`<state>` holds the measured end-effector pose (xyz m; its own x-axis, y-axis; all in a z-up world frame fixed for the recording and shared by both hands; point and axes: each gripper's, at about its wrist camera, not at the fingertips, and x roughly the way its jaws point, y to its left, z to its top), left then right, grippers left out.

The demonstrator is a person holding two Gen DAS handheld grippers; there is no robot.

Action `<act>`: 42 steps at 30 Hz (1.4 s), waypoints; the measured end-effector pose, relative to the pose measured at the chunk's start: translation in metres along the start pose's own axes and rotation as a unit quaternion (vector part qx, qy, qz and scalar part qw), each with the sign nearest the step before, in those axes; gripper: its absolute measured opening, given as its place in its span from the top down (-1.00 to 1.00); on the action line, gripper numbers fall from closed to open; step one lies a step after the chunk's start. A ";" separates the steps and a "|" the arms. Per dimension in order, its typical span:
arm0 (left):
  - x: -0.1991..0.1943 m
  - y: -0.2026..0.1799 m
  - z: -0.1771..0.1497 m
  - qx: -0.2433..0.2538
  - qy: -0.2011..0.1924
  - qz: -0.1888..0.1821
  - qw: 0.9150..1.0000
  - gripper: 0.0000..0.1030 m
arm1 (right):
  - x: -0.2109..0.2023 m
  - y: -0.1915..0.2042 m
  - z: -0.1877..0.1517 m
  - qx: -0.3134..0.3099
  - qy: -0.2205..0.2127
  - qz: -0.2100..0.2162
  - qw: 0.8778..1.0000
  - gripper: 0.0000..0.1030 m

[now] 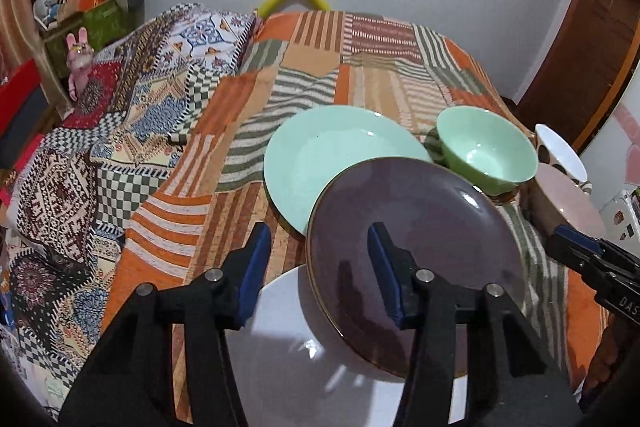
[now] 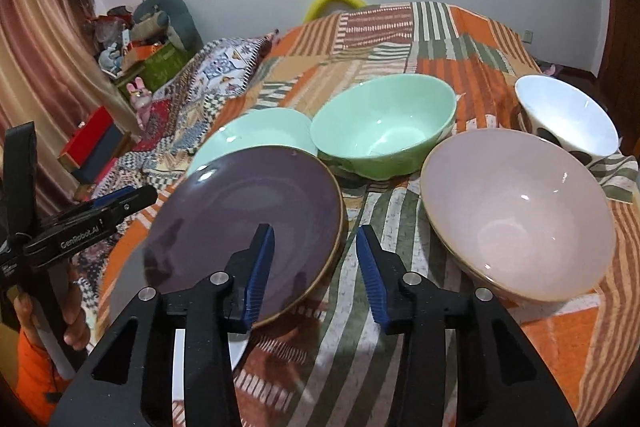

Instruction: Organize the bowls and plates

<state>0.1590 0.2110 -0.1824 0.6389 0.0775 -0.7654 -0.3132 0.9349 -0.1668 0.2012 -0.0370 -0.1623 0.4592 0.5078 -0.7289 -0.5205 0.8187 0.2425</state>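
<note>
On the patchwork-covered bed [image 2: 460, 39], near its front edge, the crockery is seen spread out and largely unsorted. A purple plate [image 2: 244, 219] is propped partly on a white plate [image 1: 288, 339] and overlaps a mint plate [image 1: 336, 155] lying behind it, so a loose plate pile can be judged begun but not squared. The bowls are not nested: a green bowl [image 2: 384, 131], a pink bowl [image 2: 520, 215] and a spotted white bowl [image 2: 568, 115] are set separately toward the bed's right edge. The left tool [image 1: 320, 267] is held open, one finger over the purple plate and the other beyond its rim, nothing pinched. The right tool [image 2: 316, 267] is likewise open astride that plate's right rim, nothing gripped. Stacking of the bowls and tidying of the plates are judged still to be done.
</note>
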 end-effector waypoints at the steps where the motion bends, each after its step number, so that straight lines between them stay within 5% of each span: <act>1: 0.003 0.001 0.000 -0.001 0.003 -0.001 1.000 0.09 | 0.003 0.001 0.000 0.000 0.003 -0.002 1.000 0.27; 13: 0.031 0.005 0.001 0.003 0.030 -0.015 0.999 0.49 | 0.035 -0.005 -0.001 0.014 0.042 -0.009 0.999 0.60; 42: 0.029 -0.001 -0.008 -0.003 0.048 -0.028 0.998 0.51 | 0.030 -0.007 0.000 0.047 0.042 0.022 0.998 0.63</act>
<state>0.1721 0.2096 -0.2092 0.5858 -0.0080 -0.8104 -0.2840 0.9345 -0.2145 0.2185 -0.0271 -0.1856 0.3740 0.5232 -0.7657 -0.4681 0.8193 0.3312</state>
